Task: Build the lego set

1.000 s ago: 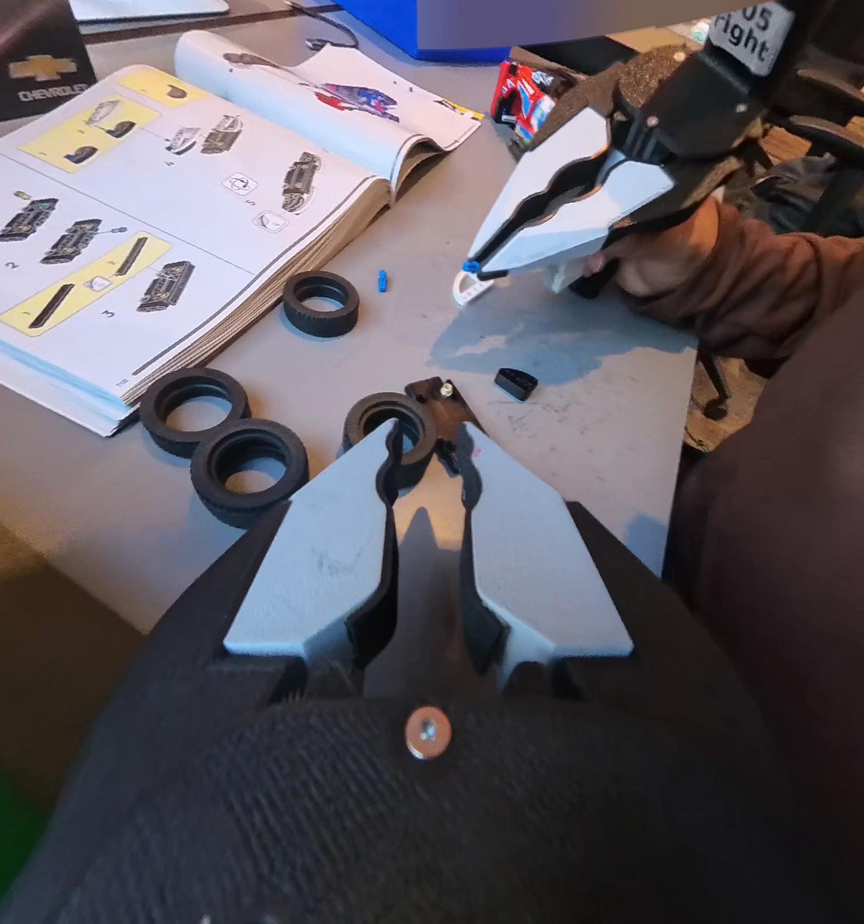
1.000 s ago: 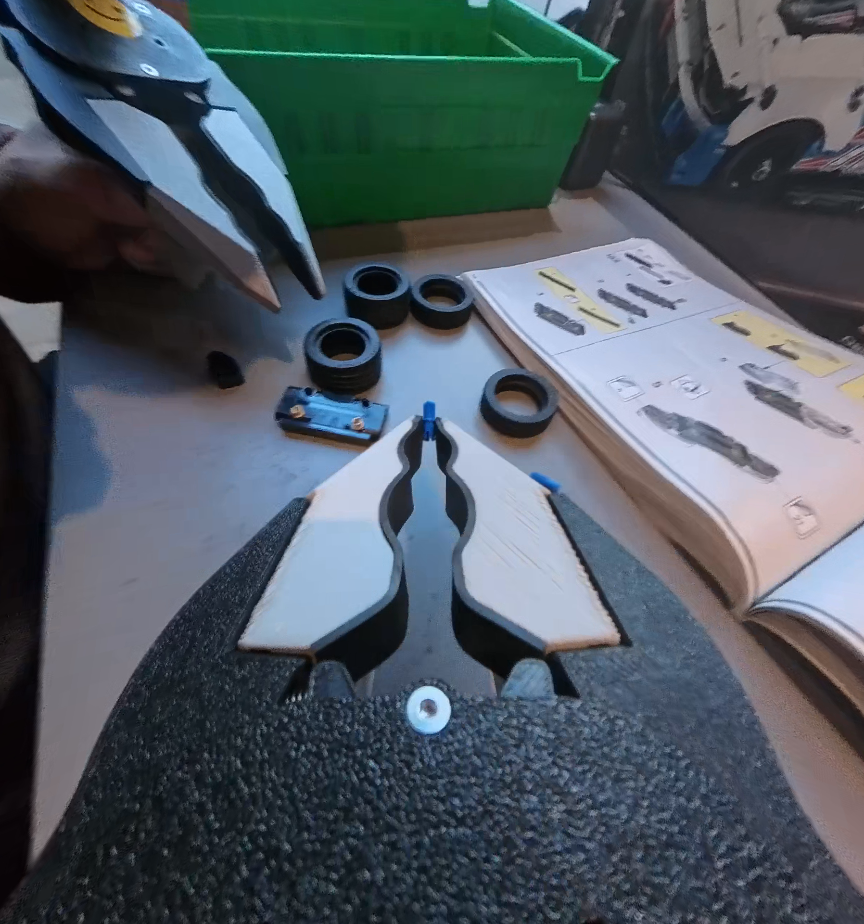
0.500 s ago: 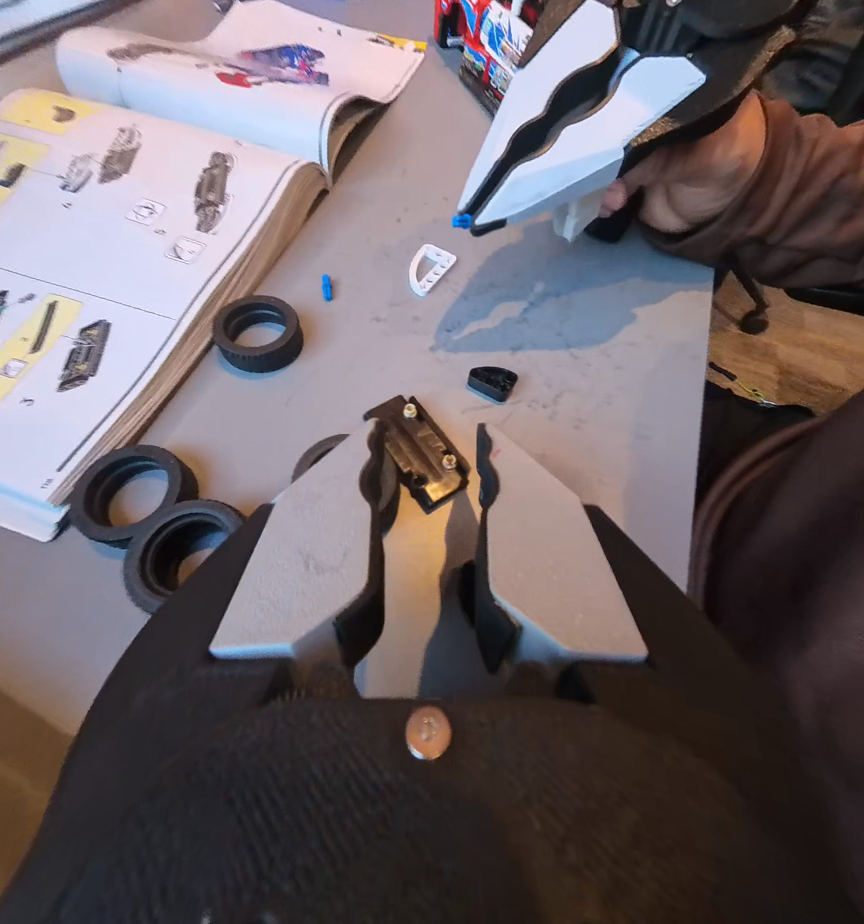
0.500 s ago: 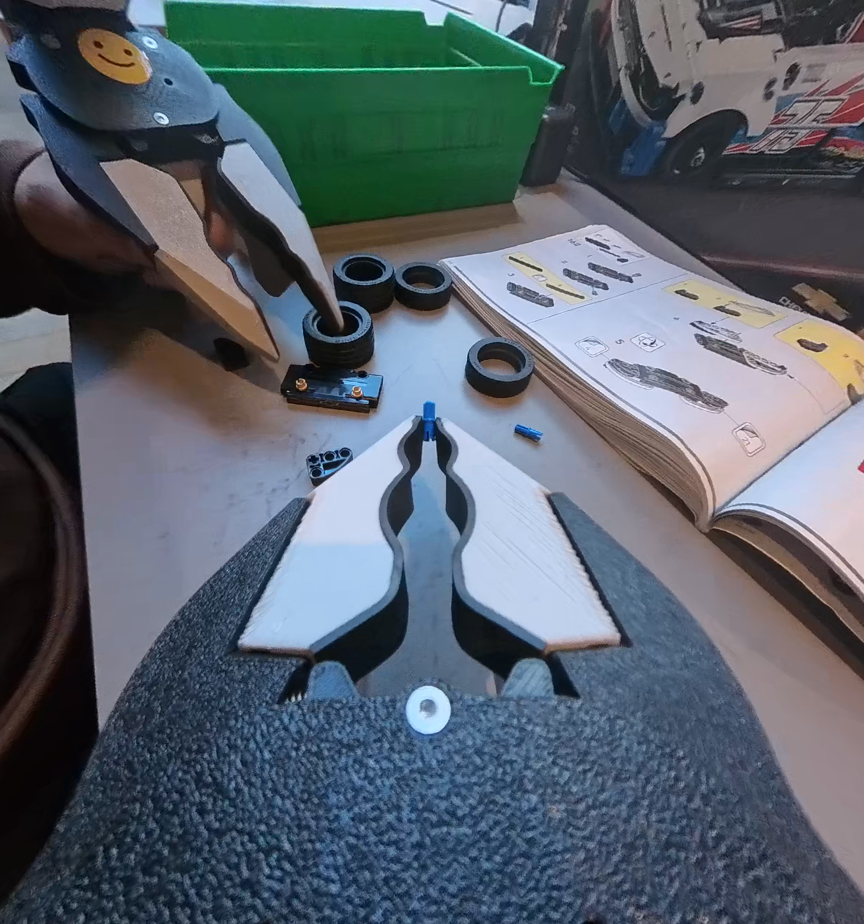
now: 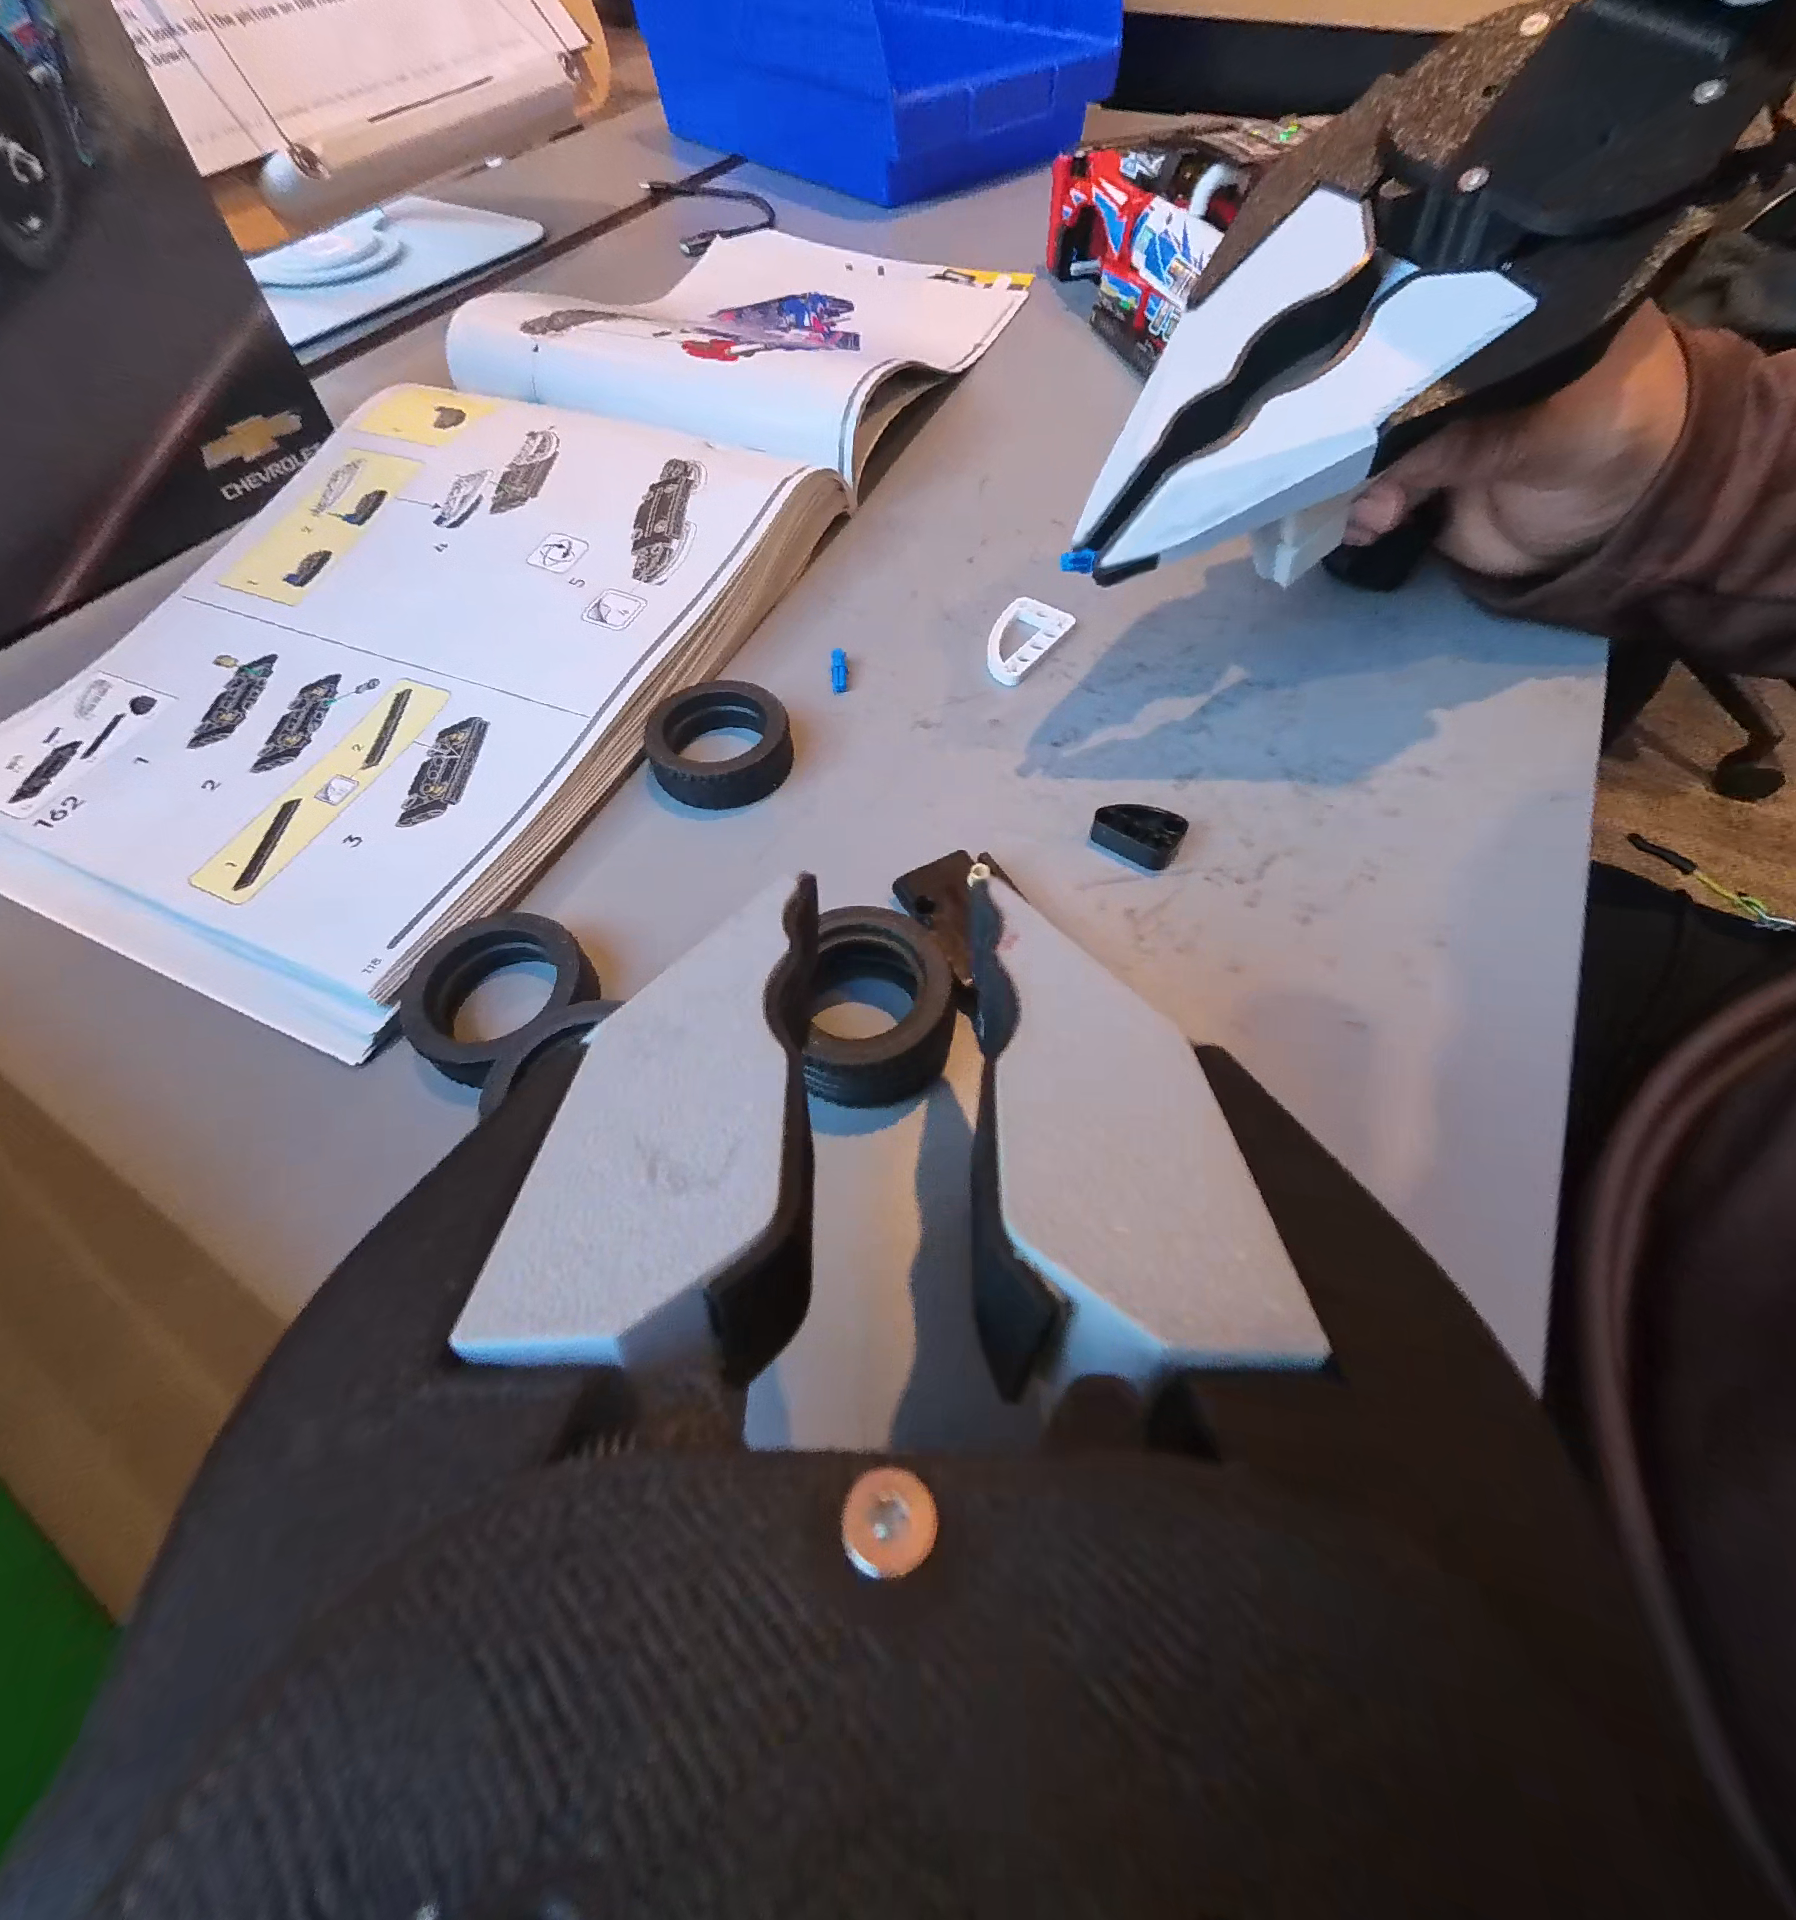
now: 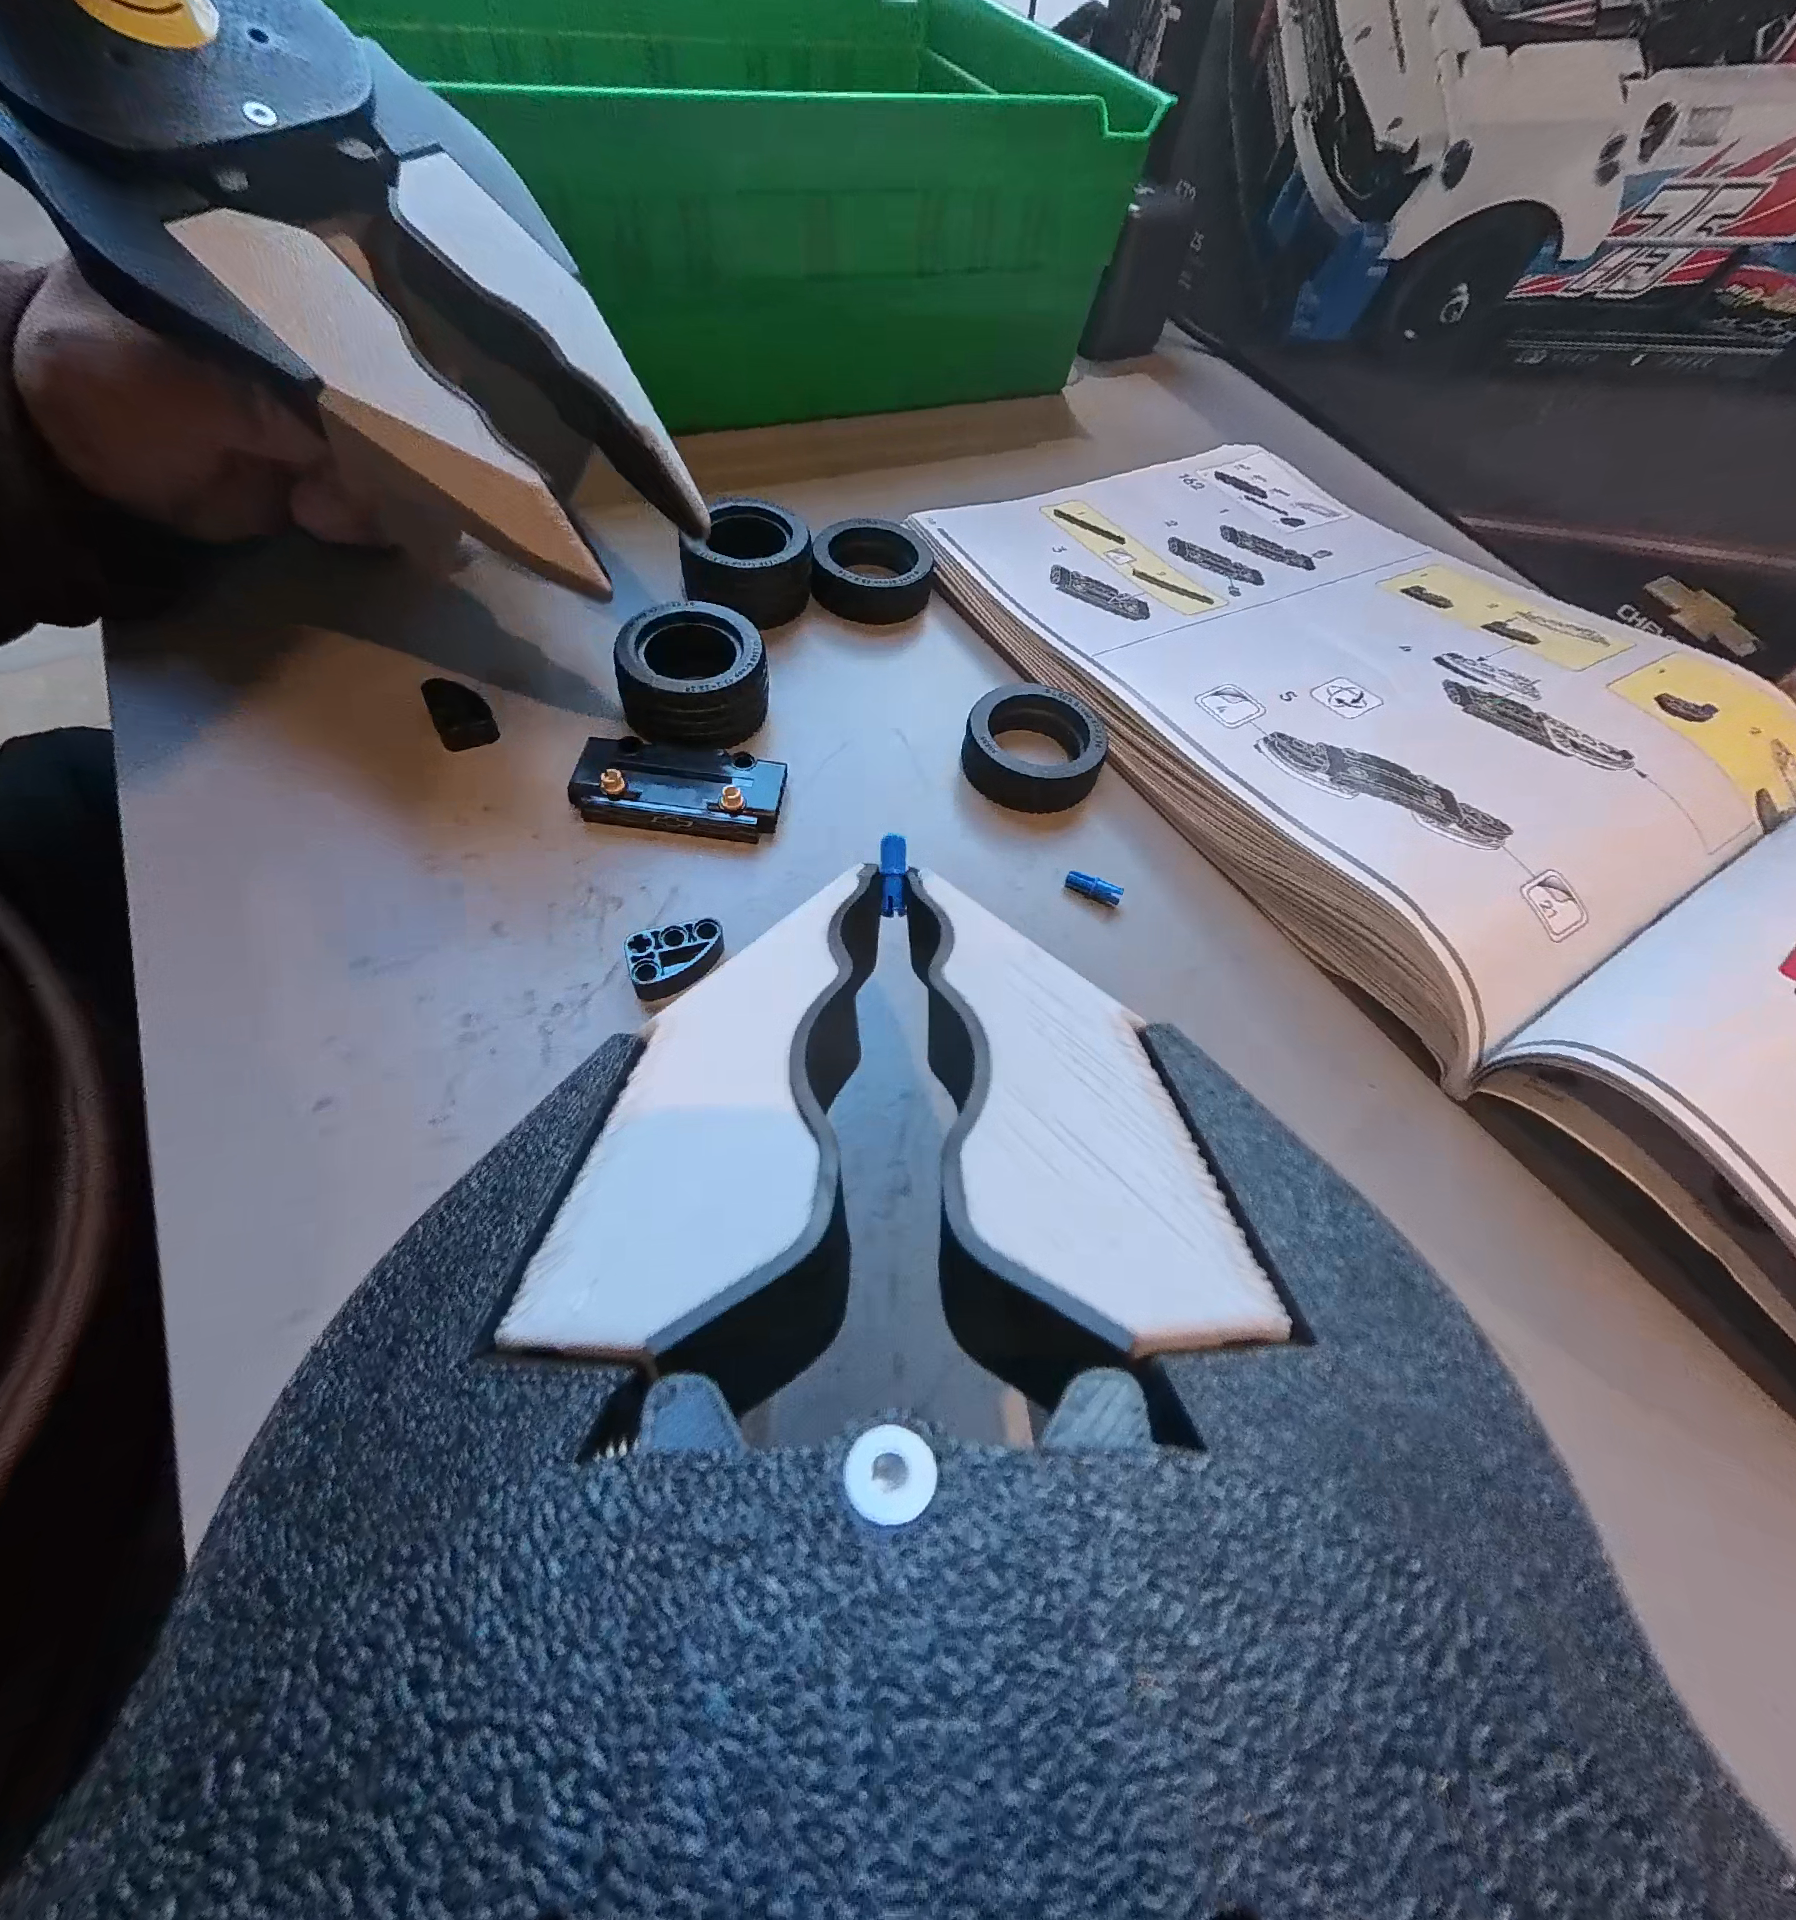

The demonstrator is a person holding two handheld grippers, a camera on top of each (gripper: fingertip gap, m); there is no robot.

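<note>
Evidently a pin-fitting step was in hand: the right gripper (image 6: 892,883) was clenched on a blue pin (image 6: 891,864) above mid-table (image 6: 354,1039). The left gripper (image 5: 889,914), jaws released, straddled a black tyre (image 5: 863,1023) near the table's near edge, just beside the black pinned block (image 6: 678,788), which next wanted steadying.

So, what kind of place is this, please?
Probably a hobby or office desk used for model building: an open instruction booklet on a grey table, a green storage bin, loose black tyres.
</note>
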